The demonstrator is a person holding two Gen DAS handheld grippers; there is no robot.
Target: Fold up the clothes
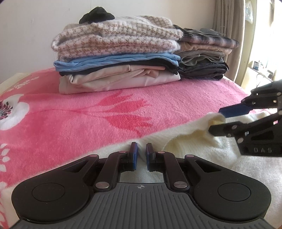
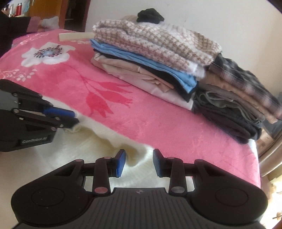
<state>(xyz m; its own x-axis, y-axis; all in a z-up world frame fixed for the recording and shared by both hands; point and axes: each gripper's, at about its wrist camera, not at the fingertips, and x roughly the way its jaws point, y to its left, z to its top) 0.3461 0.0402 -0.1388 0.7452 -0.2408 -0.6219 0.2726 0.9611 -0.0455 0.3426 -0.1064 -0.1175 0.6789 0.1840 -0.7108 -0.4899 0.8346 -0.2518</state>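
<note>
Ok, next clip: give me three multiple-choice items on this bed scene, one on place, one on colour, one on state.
1. Where does the black bundle lie?
A. on top of the fuzzy houndstooth knit
B. on the pink floral blanket
C. under the blue folded garment

2. What colour is the fluffy garment in front of the tools?
A. grey
B. cream
C. blue

3. How does the left tool stand?
A. wide open above the blanket
B. nipped shut on the fluffy garment's edge
C. shut on nothing

Key: 1 A, it crowns the left-hand stack; 2 B, pale cream knit; 3 B, the pads pinch cloth between them.
</note>
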